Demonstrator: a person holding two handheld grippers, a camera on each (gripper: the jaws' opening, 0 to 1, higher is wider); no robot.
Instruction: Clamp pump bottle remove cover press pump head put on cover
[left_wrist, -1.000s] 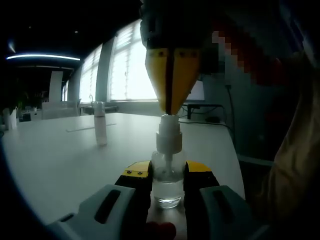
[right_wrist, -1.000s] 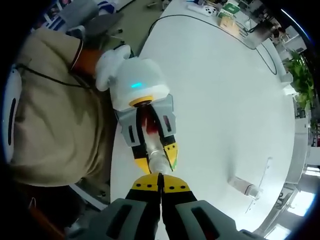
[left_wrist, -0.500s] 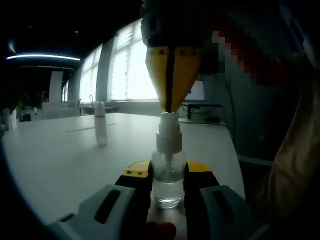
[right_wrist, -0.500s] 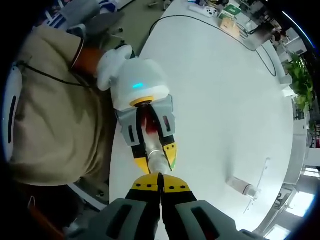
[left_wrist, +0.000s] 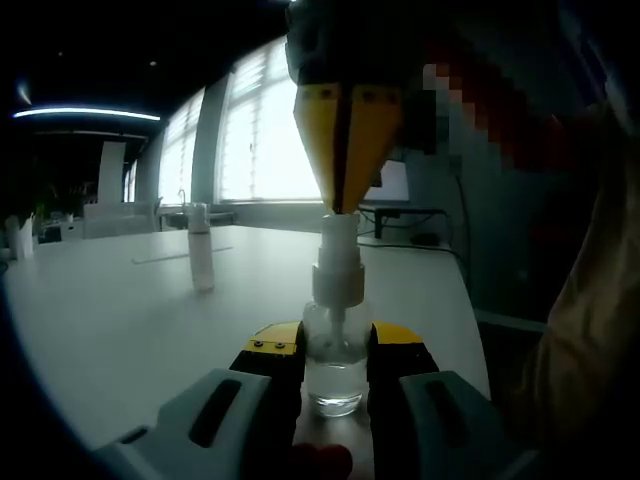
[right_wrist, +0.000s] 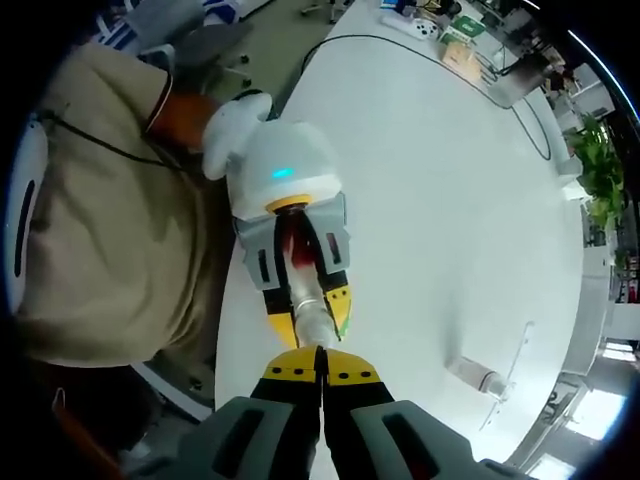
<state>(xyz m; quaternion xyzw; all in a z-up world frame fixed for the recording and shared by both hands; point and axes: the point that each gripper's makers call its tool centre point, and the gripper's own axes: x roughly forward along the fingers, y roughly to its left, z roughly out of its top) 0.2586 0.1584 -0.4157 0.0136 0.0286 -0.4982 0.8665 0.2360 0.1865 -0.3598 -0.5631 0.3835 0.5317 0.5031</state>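
A clear pump bottle (left_wrist: 335, 372) stands upright on the white table (left_wrist: 120, 310), near its edge. My left gripper (left_wrist: 335, 345) is shut on the bottle's body, one yellow-tipped finger on each side. From above, my right gripper (left_wrist: 340, 205) comes down shut, its tips resting on the white pump head (left_wrist: 338, 262). In the right gripper view, my right gripper (right_wrist: 320, 360) points straight down at the pump head (right_wrist: 316, 335), with the left gripper (right_wrist: 310, 315) clamped around the bottle below it. The clear cover (left_wrist: 200, 258) stands apart on the table, also seen as the cover (right_wrist: 478, 377).
A person in a beige top (right_wrist: 100, 220) stands at the table's near edge (right_wrist: 225, 330). A thin strip (right_wrist: 522, 345) lies by the cover. Boxes (right_wrist: 460, 25), a cable (right_wrist: 400, 40) and a plant (right_wrist: 600, 170) are at the far end. A chair (right_wrist: 190, 40) stands beside the table.
My right gripper has risen a little and the pump head has come up with it. The left gripper and the bottle have stayed put.
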